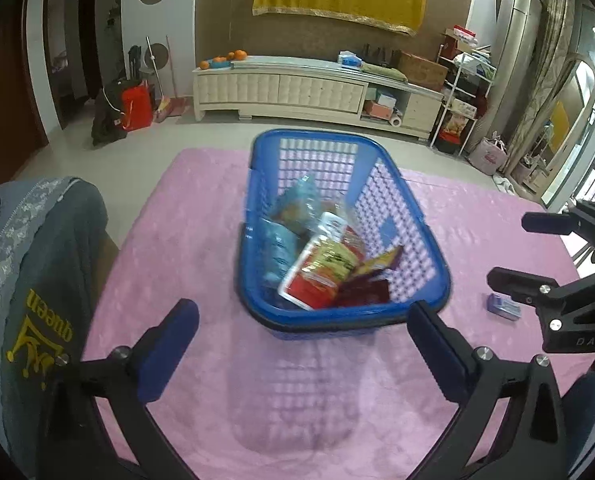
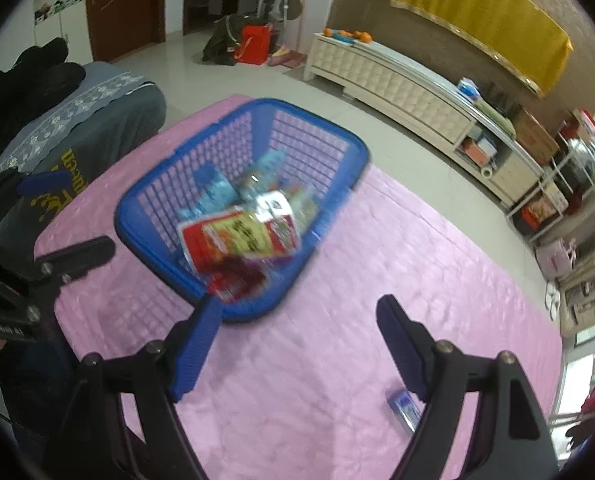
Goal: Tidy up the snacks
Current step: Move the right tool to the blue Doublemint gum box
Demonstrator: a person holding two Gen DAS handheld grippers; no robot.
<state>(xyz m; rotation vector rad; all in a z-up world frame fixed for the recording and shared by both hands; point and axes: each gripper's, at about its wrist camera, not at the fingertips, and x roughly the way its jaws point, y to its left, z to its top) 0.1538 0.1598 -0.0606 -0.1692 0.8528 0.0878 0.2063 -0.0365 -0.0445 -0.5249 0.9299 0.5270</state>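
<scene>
Standing on the pink quilted tablecloth [image 1: 201, 216], the blue perforated plastic basket [image 1: 407, 216] holds the snack packets [image 1: 325, 268], beyond both grippers. Left gripper [image 1: 303, 340]: jaws wide apart, empty. Right gripper [image 2: 299, 312]: jaws apart, empty; small blue packet [image 2: 403, 404] beside its right finger. Bare cloth surrounds the basket.

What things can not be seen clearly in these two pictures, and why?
- Print on the snack packets in the blue basket: motion blur, both views.
- Packets lower in the pile: covered by the red and yellow packet.
- Small blue packet on the pink cloth: partly behind a finger of the right hand-held gripper in the right wrist view, too small in the left.
- Person: only a sleeve shows.
</scene>
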